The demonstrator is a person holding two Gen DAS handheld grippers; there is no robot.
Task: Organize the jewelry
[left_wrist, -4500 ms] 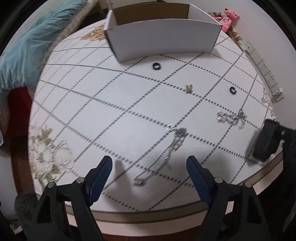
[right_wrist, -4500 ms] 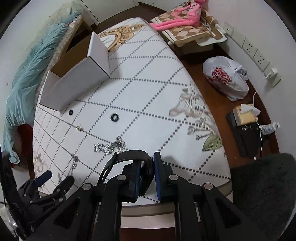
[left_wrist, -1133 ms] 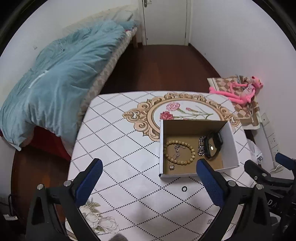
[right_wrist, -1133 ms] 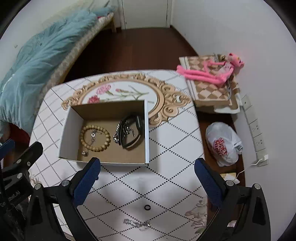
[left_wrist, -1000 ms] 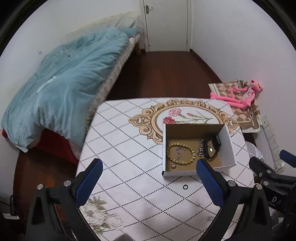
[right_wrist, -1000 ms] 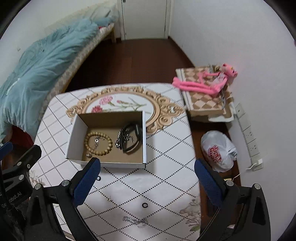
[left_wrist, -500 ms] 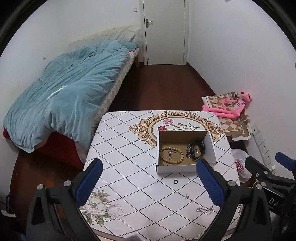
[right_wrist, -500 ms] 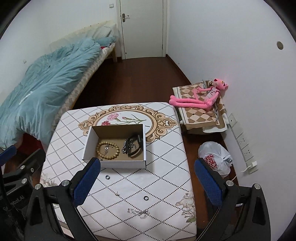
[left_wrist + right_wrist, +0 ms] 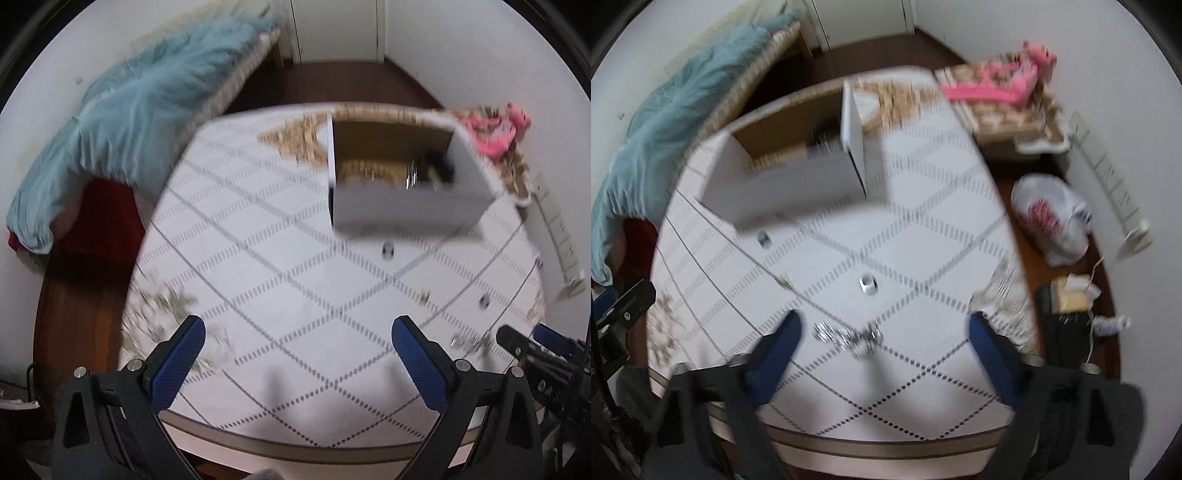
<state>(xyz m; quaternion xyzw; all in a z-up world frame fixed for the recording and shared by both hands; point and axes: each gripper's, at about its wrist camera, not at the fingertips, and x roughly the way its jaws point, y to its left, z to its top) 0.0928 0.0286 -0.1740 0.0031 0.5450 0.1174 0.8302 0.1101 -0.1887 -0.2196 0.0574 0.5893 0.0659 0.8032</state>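
Both views are motion-blurred. A white cardboard box (image 9: 406,206) with a brown inside stands at the far side of the table and holds jewelry; it also shows in the right wrist view (image 9: 790,181). My left gripper (image 9: 295,354) is open and empty above the table's near edge. My right gripper (image 9: 882,343) is open and empty, with a silver chain (image 9: 849,336) lying between its fingers below. A dark ring (image 9: 868,284) lies just beyond the chain, another ring (image 9: 388,251) lies in front of the box, and a small charm (image 9: 783,282) lies between them.
The table (image 9: 295,295) has a white diamond-pattern cloth. A bed with a teal duvet (image 9: 129,122) is at the left. A pink plush toy (image 9: 997,85), a white plastic bag (image 9: 1052,221) and a wall power strip (image 9: 557,236) are at the right.
Both grippers have dropped fast from high above the room to close over the table. The box and loose jewelry now look much nearer. Both jaws stay wide open.
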